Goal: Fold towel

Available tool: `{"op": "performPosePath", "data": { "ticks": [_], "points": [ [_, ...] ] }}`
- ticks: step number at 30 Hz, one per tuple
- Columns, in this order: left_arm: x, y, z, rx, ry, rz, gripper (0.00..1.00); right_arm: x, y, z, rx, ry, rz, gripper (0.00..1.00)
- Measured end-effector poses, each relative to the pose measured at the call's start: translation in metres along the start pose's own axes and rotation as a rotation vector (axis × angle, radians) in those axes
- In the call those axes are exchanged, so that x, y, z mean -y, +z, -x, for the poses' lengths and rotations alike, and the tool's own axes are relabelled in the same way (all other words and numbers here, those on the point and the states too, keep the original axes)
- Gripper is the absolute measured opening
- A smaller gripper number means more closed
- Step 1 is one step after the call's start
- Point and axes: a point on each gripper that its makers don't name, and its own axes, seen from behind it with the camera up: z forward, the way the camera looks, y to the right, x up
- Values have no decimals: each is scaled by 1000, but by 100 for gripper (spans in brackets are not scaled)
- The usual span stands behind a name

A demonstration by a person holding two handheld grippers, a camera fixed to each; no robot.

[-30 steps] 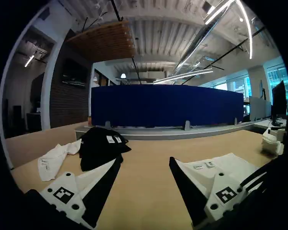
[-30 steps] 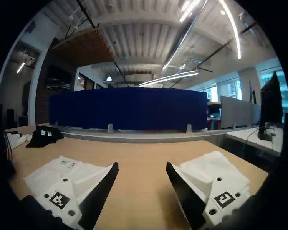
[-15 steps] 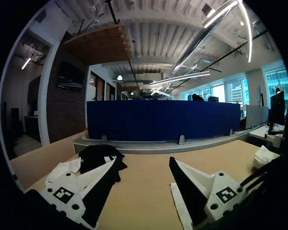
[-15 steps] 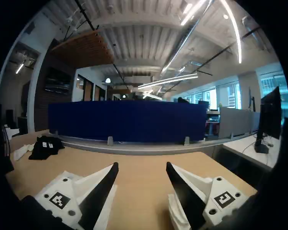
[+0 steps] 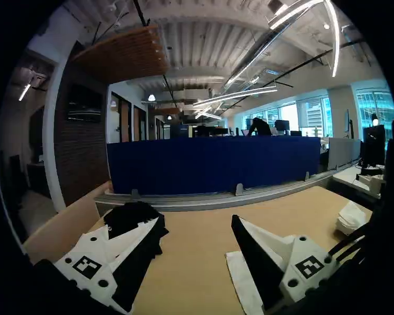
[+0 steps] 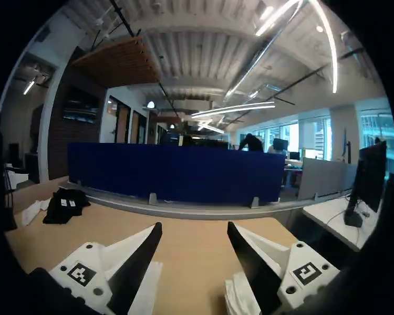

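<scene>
In the left gripper view a white towel lies flat on the wooden table, partly under my left gripper's right finger. My left gripper is open above the table with nothing between its fingers. In the right gripper view a flat white towel peeks out beside the left finger. A folded white cloth lies under the right finger. My right gripper is open too, holding nothing, raised over the bare table.
A black garment lies at the left, seen farther off as the black garment beside a white cloth. A white folded stack sits at the right table edge. A blue divider closes the table's far side.
Both grippers have lifted and tilted up from the table. The white towels have slid down and mostly behind the fingers in both views. Both stay open.
</scene>
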Motion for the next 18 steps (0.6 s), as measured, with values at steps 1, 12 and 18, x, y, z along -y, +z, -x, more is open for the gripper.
{"op": "performPosePath", "data": {
  "ticks": [1,12,18],
  "points": [
    [-4,1,0,11,5,16,94,3,0,-1,10,-10,-12,96],
    [-28,1,8,105,45,161,94,47,-6,-2,111,-117,-199,96],
    [-48,-1,13,140,69,254,94,66,-11,5,166,-155,-281,96]
  ]
}}
